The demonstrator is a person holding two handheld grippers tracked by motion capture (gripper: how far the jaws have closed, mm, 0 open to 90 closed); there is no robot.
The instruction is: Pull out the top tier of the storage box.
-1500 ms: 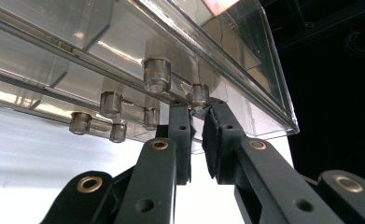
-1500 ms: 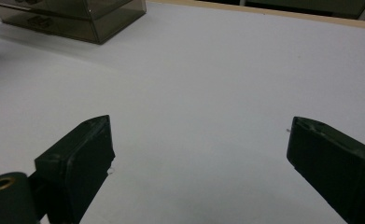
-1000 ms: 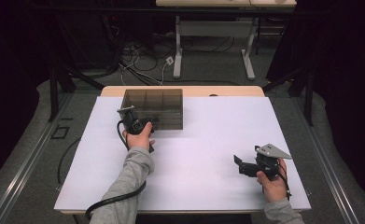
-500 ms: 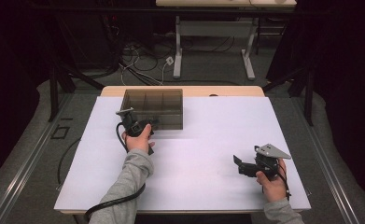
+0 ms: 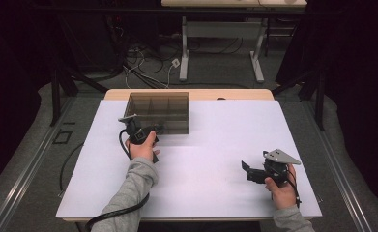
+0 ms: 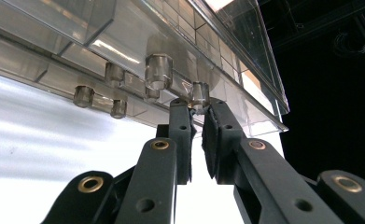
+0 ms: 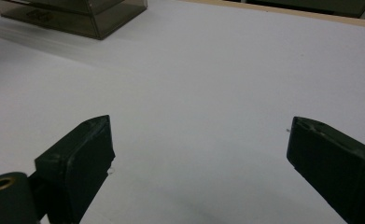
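A smoky clear compartment box point(image 5: 160, 113) with a lid sits at the back left of the white table point(image 5: 215, 140). My left gripper point(image 5: 149, 129) is at the box's front left edge. In the left gripper view the box point(image 6: 124, 37) looms overhead, and my left gripper point(image 6: 199, 111) is shut on a small clear peg point(image 6: 200, 94) under the box's front rim. Other clear pegs point(image 6: 158, 71) stand beside it. My right gripper point(image 5: 246, 170) hovers low at the front right, open with nothing between its jaws. From the right gripper view, this gripper point(image 7: 199, 135) faces the bare table, with the box point(image 7: 77, 14) far off.
A cable point(image 5: 123, 212) trails from the left gripper along the sleeve and off the front edge. Beyond the table's far wooden edge point(image 5: 235, 94) are floor cables and another table's legs point(image 5: 184, 48). White tabletop point(image 7: 217, 70) stretches between the two grippers.
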